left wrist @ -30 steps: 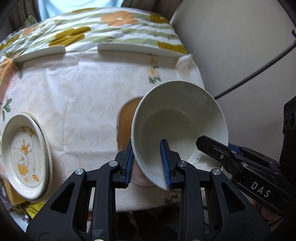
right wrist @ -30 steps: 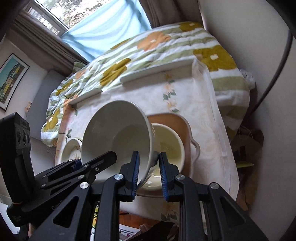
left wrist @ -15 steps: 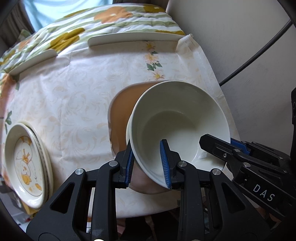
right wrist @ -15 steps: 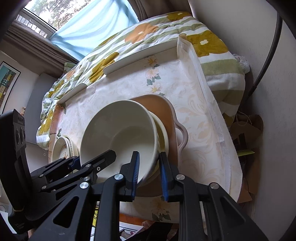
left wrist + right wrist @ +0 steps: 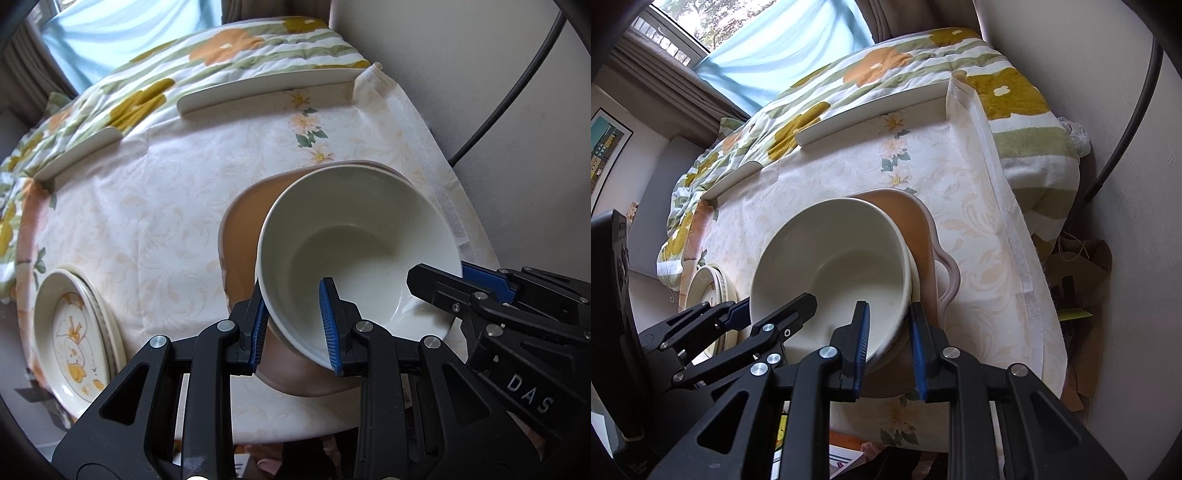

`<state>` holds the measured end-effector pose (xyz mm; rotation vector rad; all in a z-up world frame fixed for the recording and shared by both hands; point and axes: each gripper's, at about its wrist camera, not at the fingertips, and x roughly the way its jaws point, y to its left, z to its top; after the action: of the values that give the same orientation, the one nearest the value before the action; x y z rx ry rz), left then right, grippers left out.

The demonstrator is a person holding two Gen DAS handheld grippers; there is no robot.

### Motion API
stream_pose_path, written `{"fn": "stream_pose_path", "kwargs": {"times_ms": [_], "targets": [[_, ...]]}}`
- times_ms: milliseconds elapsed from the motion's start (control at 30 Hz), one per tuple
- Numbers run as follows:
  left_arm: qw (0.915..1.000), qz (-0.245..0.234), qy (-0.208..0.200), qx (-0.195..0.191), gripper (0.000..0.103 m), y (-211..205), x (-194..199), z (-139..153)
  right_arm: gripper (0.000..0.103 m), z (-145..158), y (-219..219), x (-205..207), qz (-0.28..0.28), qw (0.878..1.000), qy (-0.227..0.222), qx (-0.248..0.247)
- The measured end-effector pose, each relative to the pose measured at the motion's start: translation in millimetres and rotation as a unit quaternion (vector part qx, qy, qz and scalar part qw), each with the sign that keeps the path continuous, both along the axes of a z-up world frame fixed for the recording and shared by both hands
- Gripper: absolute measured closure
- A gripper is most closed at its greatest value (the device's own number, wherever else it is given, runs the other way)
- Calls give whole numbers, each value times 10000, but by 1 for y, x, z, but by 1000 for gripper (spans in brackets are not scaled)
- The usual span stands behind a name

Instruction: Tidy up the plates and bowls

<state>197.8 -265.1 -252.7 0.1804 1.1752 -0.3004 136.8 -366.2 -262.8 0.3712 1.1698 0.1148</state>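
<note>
Down went the bowl since a moment ago; it was tipped up, and now it sits nearly flat in a second bowl on the tray at the counter's near right corner. Left hand-held gripper pinches its near rim. Right hand-held gripper sits around the rim on the other side, a small gap showing at one pad. It looks hard, smooth, slippery and breakable; the rim is the best hold. Plates wait at the near left edge.
</note>
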Motion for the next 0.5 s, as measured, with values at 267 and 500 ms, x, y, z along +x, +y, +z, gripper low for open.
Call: {"fn": "stream_pose_path", "kwargs": {"times_ms": [267, 500], "targets": [[9999, 65, -36, 107, 79, -1, -1, -1, 83, 0, 4, -1, 70, 9999, 2, -78], [9999, 146, -3, 43, 79, 3, -2, -2, 83, 3, 1, -3, 84, 9999, -49, -56]]}}
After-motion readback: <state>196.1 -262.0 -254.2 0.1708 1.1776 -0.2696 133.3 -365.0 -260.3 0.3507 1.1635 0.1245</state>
